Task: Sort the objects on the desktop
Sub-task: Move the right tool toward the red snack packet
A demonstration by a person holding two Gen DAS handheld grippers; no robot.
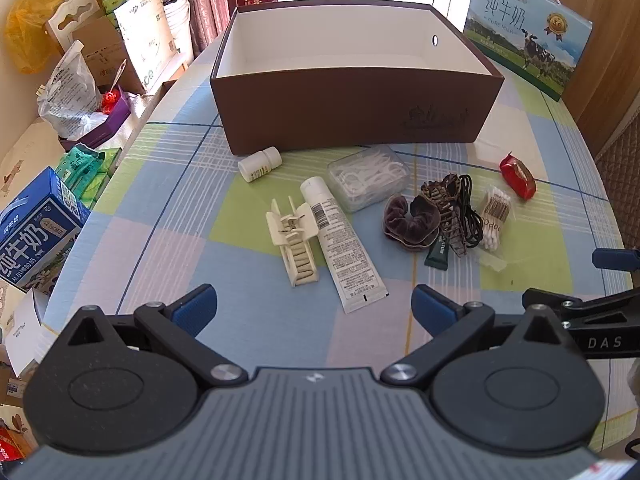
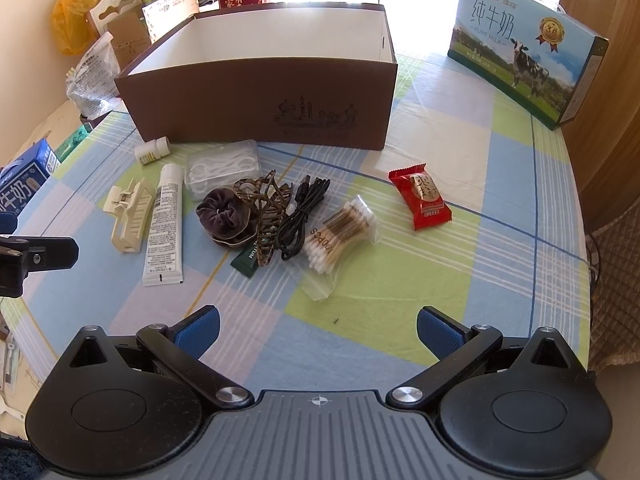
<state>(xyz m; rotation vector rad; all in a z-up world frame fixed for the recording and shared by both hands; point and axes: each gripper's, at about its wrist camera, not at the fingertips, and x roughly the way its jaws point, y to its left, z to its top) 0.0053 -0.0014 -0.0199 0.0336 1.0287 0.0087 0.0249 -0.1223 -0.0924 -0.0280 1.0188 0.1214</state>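
A brown open box point(image 1: 352, 116) point(image 2: 260, 96) stands at the back of the checked tablecloth, its white inside bare as far as I see. In front lie a small white bottle point(image 1: 260, 164) point(image 2: 152, 151), a clear floss-pick case point(image 1: 368, 176) point(image 2: 222, 168), a white tube point(image 1: 340, 244) point(image 2: 164, 224), a cream hair claw point(image 1: 294, 240) point(image 2: 128, 216), a dark scrunchie point(image 1: 408, 222) point(image 2: 224, 216), a brown hair claw point(image 1: 446, 208) point(image 2: 264, 208), a black cable point(image 1: 472, 216) point(image 2: 300, 220), a cotton-swab bag point(image 1: 496, 216) point(image 2: 340, 236) and a red candy point(image 1: 518, 176) point(image 2: 420, 196). My left gripper point(image 1: 314, 308) and right gripper point(image 2: 318, 330) hover open and hold nothing, near the front edge.
A milk carton point(image 1: 528, 36) point(image 2: 524, 48) stands at the back right. Boxes, bags and a blue milk box point(image 1: 32, 236) crowd the left side off the table. A green sachet point(image 2: 248, 262) lies under the brown claw. Bare cloth lies to the right of the candy.
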